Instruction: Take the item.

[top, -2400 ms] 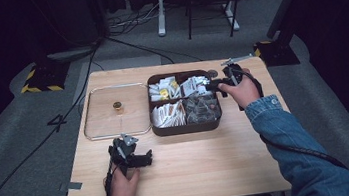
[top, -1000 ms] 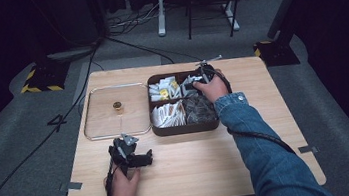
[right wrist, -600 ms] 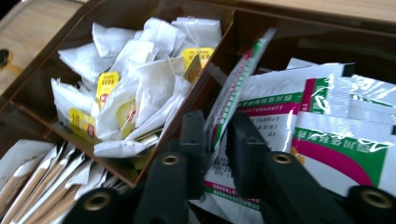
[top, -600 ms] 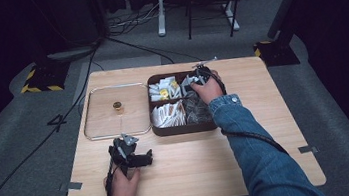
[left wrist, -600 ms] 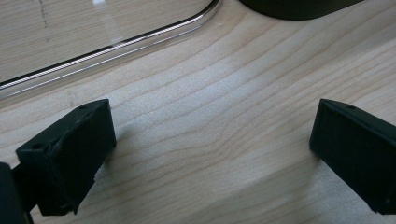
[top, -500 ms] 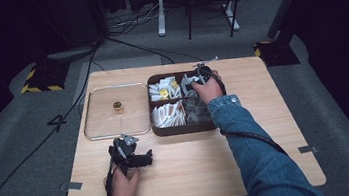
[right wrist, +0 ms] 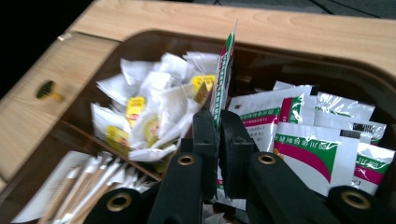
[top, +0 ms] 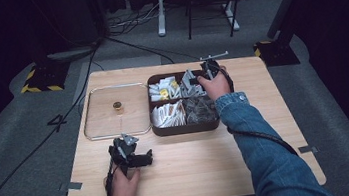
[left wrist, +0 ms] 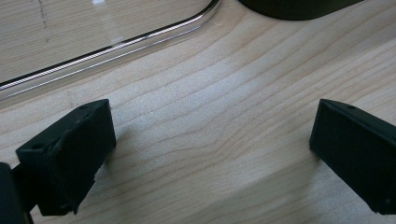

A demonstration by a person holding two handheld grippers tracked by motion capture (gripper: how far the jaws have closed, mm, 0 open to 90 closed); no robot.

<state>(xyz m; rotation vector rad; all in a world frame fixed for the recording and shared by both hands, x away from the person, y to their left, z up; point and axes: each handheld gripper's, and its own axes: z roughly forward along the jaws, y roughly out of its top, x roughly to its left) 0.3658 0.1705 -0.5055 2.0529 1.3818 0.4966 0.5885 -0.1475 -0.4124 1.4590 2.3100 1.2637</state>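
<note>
Item: sachet, white with green and red print, flat foil-paper packet. It stands on edge above the back right compartment of the tray, pinched near its lower edge by the right claw, whose jaws have just been closing and now clamp it. Handling, as judged: very light, thin, floppy, slick surface; it could slide or bend if gripped at a corner, so a hold across the flat faces near an edge suits best. Not fragile, though crushable.

Tray: dark, four compartments.
- Back right: more sachets of the same print, lying loosely stacked.
- Back left: tea bags, white with yellow tags, heaped.
- Front left: wooden sticks in paper sleeves.
- Front right: clear wrapped items, contents unclear.

Lid: clear, with a small knob, flat on the desk left of the tray.

Left claw: jaws wide apart, empty, resting low over bare desk near the lid.
</note>
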